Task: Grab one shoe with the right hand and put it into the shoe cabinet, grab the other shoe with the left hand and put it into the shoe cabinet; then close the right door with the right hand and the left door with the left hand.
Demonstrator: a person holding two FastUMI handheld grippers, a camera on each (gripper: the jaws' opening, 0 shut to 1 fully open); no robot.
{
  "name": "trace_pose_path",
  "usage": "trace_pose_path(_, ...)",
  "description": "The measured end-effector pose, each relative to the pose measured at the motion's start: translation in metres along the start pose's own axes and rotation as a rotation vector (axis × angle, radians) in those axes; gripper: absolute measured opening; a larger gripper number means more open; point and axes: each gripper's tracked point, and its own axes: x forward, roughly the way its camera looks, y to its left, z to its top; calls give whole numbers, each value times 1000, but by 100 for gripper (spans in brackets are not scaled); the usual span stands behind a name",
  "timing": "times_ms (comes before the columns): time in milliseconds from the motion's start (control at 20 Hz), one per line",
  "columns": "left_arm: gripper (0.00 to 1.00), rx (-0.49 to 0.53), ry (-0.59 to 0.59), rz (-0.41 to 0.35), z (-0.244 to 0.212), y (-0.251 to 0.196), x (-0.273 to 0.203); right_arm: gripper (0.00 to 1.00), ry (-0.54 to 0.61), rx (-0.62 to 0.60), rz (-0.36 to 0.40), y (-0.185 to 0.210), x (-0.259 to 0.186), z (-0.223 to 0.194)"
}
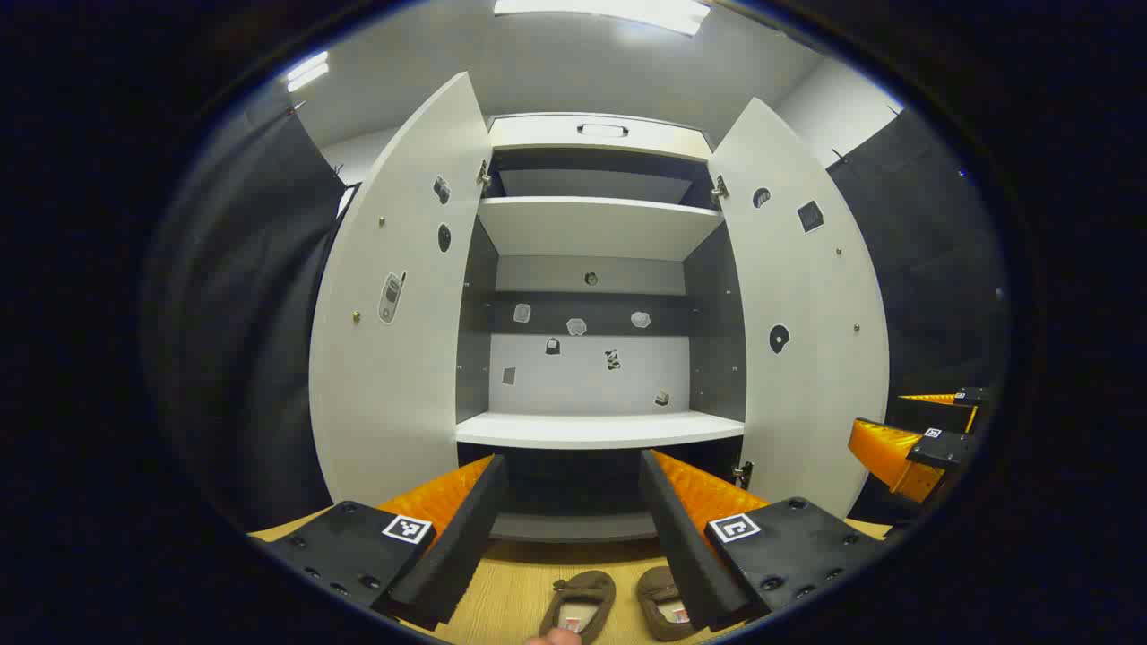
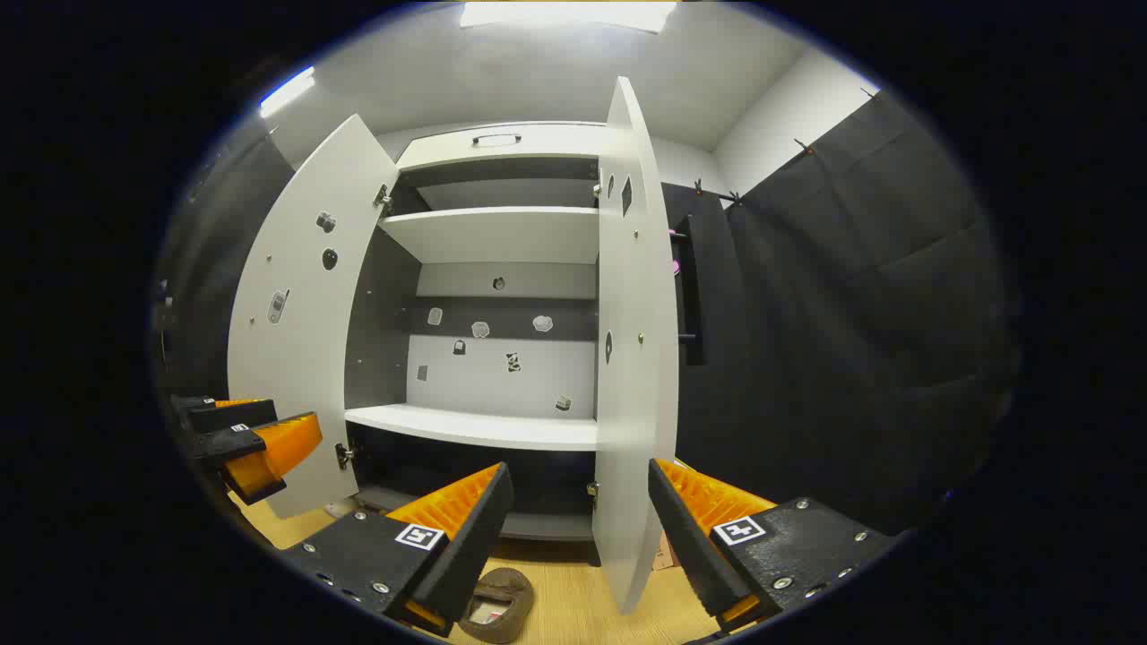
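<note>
Two brown shoes lie side by side on the wooden floor in front of the shoe cabinet (image 1: 596, 430): one shoe (image 1: 581, 605) to the left, the other shoe (image 1: 661, 602) to the right, partly behind a finger. My left gripper (image 1: 572, 502) is open above them, with nothing between its fingers. Both cabinet doors stand open: the left door (image 1: 394, 296) and the right door (image 1: 797, 305). In the right gripper view, my right gripper (image 2: 578, 528) is open, a brown shoe (image 2: 497, 598) sits below its left finger, and the right door (image 2: 632, 358) is seen edge-on just ahead. The left gripper (image 2: 246, 439) appears at the far left.
The cabinet has white shelves (image 1: 596, 224) with small stickers on its back panel and doors. The right gripper (image 1: 923, 439) shows at the right edge of the left gripper view. Black cloth walls (image 2: 851, 313) stand on both sides. A fingertip (image 1: 556, 637) peeks in at the bottom.
</note>
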Motion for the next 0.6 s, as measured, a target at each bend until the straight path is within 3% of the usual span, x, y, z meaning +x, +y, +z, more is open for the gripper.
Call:
trace_pose_path(50, 99, -1, -1, -2, 0, 0, 0, 93, -3, -5, 0, 0, -1, 1)
trace_pose_path(150, 94, -4, -8, -2, 2, 2, -1, 93, -9, -8, 6, 2, -2, 3)
trace_pose_path(600, 96, -27, 10, 11, -4, 8, -2, 93, -11, -20, -5, 3, -7, 5)
